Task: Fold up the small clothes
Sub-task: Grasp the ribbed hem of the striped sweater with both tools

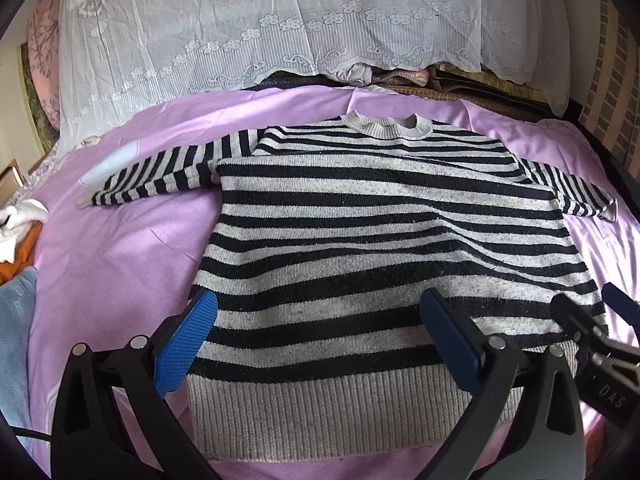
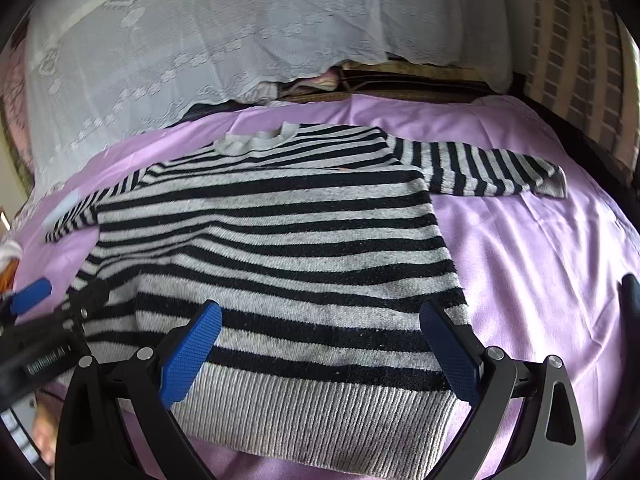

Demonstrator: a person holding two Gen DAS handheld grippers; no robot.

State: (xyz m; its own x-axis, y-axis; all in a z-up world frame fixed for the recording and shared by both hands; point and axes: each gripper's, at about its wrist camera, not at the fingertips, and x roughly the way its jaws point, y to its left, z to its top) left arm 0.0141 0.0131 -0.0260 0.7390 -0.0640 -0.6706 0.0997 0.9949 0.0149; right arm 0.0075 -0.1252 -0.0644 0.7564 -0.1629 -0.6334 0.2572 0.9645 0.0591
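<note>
both the left gripper [image 1: 318,340] and the right gripper [image 2: 320,350] are hovering wide open over the black-and-grey striped knit sweater [image 1: 380,240], probably not touching it; in the lower frame the thick ribbed hem [image 2: 320,412] may be slipping from a shallow pinch.

Black-and-grey striped sweater [image 1: 384,240] with plain grey ribbed hem, on a lilac bedsheet [image 1: 120,248]; white floral lace cloth [image 1: 240,20] across the upper frame.

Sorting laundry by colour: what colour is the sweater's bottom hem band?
Plain grey ribbing on the hem band, clearest in the left wrist view.

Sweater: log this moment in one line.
sweater: flat, unfolded, on purple sheet | left gripper: open, over hem | right gripper: open, over hem
</note>
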